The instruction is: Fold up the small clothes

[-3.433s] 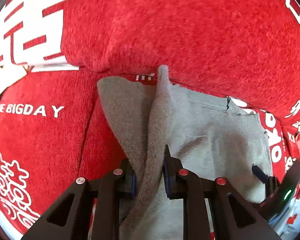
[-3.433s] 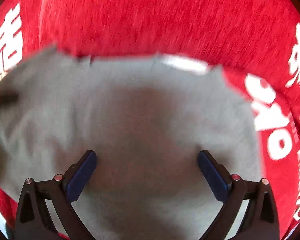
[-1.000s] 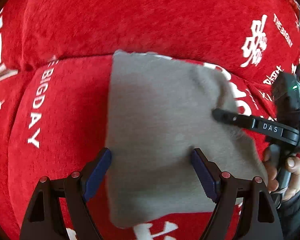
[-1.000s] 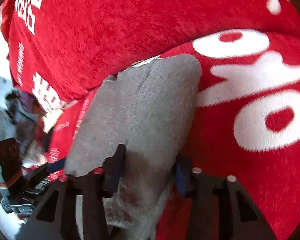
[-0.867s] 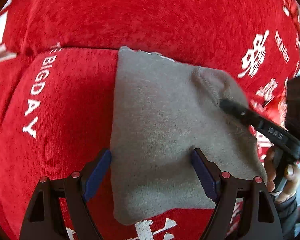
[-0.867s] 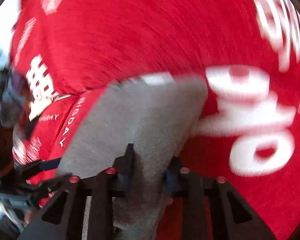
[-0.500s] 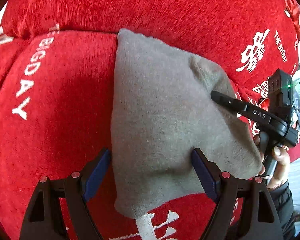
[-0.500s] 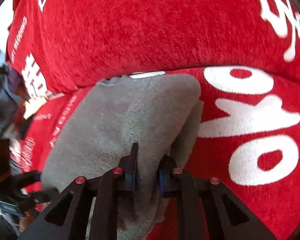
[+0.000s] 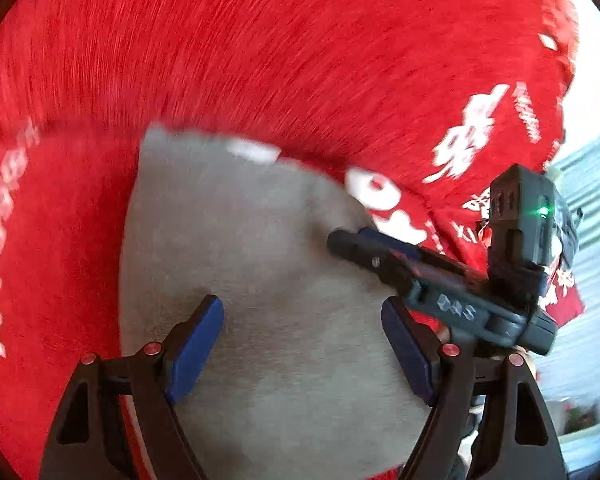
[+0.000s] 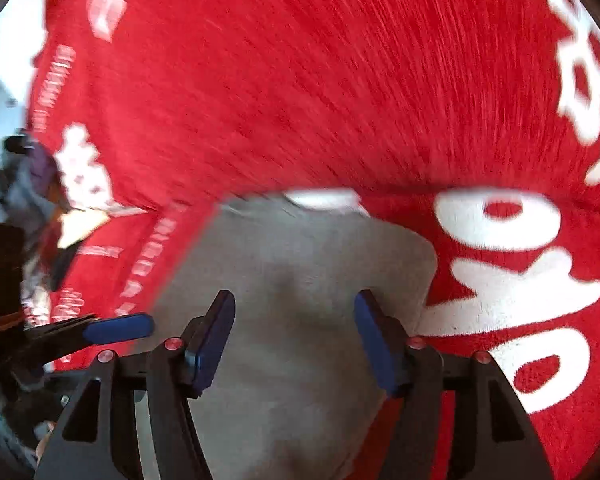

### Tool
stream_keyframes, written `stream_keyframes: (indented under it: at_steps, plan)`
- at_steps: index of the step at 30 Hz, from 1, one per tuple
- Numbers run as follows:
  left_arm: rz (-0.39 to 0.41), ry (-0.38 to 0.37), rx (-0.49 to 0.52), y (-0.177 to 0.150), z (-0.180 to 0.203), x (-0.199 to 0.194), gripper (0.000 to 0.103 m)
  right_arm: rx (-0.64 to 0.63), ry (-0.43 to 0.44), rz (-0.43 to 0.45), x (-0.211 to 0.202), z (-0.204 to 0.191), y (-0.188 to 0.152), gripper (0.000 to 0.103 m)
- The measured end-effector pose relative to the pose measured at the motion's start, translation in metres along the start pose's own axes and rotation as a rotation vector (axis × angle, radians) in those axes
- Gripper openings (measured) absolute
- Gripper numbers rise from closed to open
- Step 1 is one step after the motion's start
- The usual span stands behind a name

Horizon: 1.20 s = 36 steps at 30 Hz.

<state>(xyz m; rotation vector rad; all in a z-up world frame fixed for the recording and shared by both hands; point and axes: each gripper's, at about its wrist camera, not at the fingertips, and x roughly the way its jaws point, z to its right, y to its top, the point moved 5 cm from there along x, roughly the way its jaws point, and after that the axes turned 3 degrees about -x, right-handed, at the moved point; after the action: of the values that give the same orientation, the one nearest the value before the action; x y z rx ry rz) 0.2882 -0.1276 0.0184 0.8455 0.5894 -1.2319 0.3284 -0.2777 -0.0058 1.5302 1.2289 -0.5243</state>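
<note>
A folded grey cloth (image 9: 252,264) lies flat on a red sofa seat printed with white lettering (image 9: 60,240). My left gripper (image 9: 302,344) hovers over the cloth's near half, open, nothing between its blue pads. In the right wrist view the same grey cloth (image 10: 300,264) lies under my right gripper (image 10: 294,340). Its jaws are opening, the pads stand apart and off the fabric. The right gripper (image 9: 352,242) also shows in the left wrist view, over the cloth's right edge. The left gripper's blue fingertip (image 10: 120,328) shows at the left of the right wrist view.
The red sofa back cushion (image 9: 300,60) rises right behind the cloth. Large white letters (image 10: 512,264) mark the seat to the right of the cloth. A cluttered room edge (image 10: 24,184) shows far left, and pale floor (image 9: 580,380) lies off the sofa's right end.
My right gripper was pinching a raised fold at the cloth's right edge; now its jaws have let go and the cloth lies flat. The left gripper stayed open and shifted over the cloth.
</note>
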Motion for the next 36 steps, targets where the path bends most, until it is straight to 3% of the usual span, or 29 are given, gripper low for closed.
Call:
stream_keyframes:
  at_steps: [2,6,9,15,21,25,28,33,36]
  plan:
    - [0.012,-0.022,-0.003,-0.002,-0.005,0.003,0.082,0.013,-0.031,-0.03,0.017,0.014,-0.004,0.066]
    - [0.024,0.013,0.042,-0.006,0.001,0.002,0.082,-0.035,-0.025,-0.014,0.018,0.015,-0.003,0.065]
    - [0.069,0.024,0.054,-0.012,0.006,-0.026,0.082,-0.011,-0.031,0.026,-0.01,0.009,-0.007,0.066]
    - [0.082,0.071,0.141,-0.052,0.001,-0.06,0.082,-0.245,0.058,0.086,-0.092,-0.043,-0.069,0.066]
    - [0.077,0.138,0.106,-0.065,-0.024,-0.054,0.082,-0.266,0.135,0.134,-0.12,-0.075,-0.121,0.065]
    - [0.085,0.102,0.061,-0.064,-0.029,-0.062,0.082,-0.269,0.128,0.198,-0.13,-0.086,-0.128,0.065]
    - [0.085,0.07,0.037,-0.059,-0.025,-0.063,0.082,-0.217,0.072,0.155,-0.113,-0.074,-0.125,0.066]
    - [0.033,0.068,0.114,-0.044,0.01,-0.043,0.082,-0.169,0.2,0.029,-0.08,-0.069,-0.135,0.065]
    - [-0.005,0.13,0.149,-0.035,0.018,-0.022,0.082,-0.158,0.208,-0.03,-0.066,-0.059,-0.146,0.065]
